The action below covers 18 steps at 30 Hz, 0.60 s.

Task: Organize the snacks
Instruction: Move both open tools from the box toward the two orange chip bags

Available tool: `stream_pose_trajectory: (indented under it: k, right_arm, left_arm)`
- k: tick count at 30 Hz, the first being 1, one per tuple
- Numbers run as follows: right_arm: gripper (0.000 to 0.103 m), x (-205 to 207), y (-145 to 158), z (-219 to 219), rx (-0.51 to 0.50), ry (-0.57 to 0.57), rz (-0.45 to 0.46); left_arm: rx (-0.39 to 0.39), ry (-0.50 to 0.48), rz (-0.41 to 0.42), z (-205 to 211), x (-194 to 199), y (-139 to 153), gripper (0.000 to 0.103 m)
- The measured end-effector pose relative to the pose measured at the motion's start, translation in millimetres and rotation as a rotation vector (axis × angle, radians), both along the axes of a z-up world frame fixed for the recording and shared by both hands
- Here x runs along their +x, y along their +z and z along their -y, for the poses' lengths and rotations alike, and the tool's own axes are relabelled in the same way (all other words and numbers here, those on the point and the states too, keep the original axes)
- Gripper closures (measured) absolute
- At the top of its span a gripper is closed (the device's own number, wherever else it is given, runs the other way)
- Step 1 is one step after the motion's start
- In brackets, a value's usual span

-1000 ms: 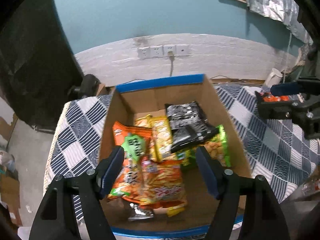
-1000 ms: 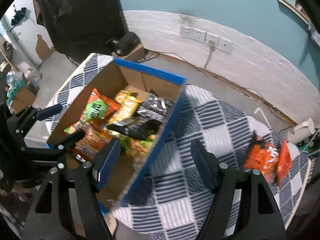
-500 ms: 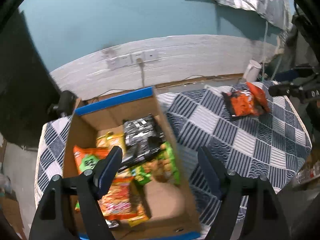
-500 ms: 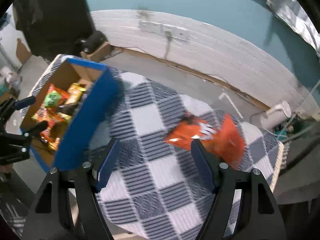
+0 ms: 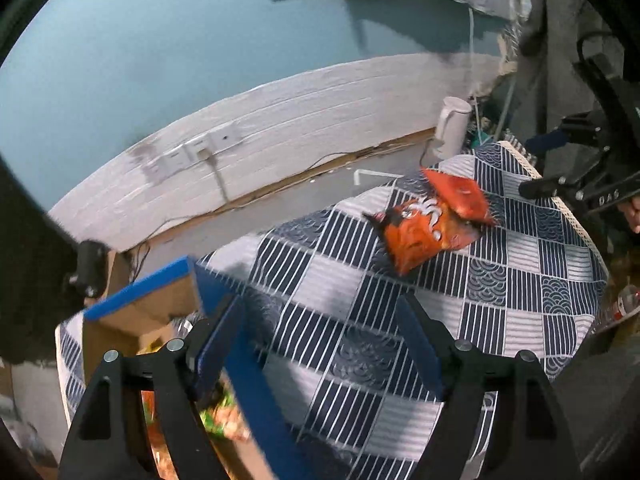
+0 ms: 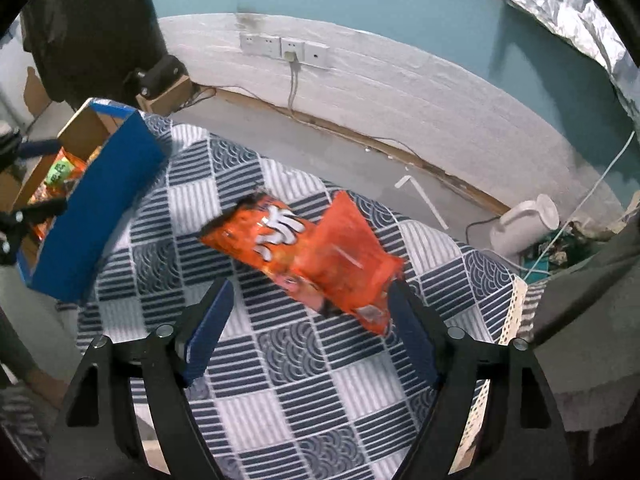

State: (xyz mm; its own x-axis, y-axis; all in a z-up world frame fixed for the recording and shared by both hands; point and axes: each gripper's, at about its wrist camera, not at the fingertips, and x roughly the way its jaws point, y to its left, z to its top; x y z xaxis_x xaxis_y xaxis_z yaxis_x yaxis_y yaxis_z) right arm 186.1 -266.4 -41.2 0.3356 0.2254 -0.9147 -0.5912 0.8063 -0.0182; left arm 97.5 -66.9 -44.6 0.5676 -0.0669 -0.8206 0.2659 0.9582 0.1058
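Orange bags (image 6: 304,256) with white lettering, navy-and-white checked cloth (image 6: 280,360) (stripes, wave motifs), brown box (image 6: 92,208) with blue sides

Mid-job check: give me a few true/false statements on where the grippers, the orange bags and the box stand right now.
1. Both grippers are open and empty. True: the left gripper and right gripper hold nothing.
2. The two orange snack bags lie inside the cardboard box. False: they lie on the checkered tablecloth, outside the cardboard box.
3. The two bags overlap. True.
4. The box is empty. False: snack packs show inside.
5. The right gripper is shut on a bag. False: its jaws stand apart.
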Motion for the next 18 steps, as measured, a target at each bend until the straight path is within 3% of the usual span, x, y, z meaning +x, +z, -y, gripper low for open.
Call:
stream_pose_trajectory:
  k: [7,18]
  right_arm:
    - [0.023,20,-34,28,-0.027,-0.013,-0.021]
    - [0.023,77,-68,59,-0.039,-0.183,-0.028]
  left_arm:
    - [0.012,-0.039,-0.029,38,48,-21,0.022]
    - [-0.017,0.081,-0.088,58,140,-71,0.022]
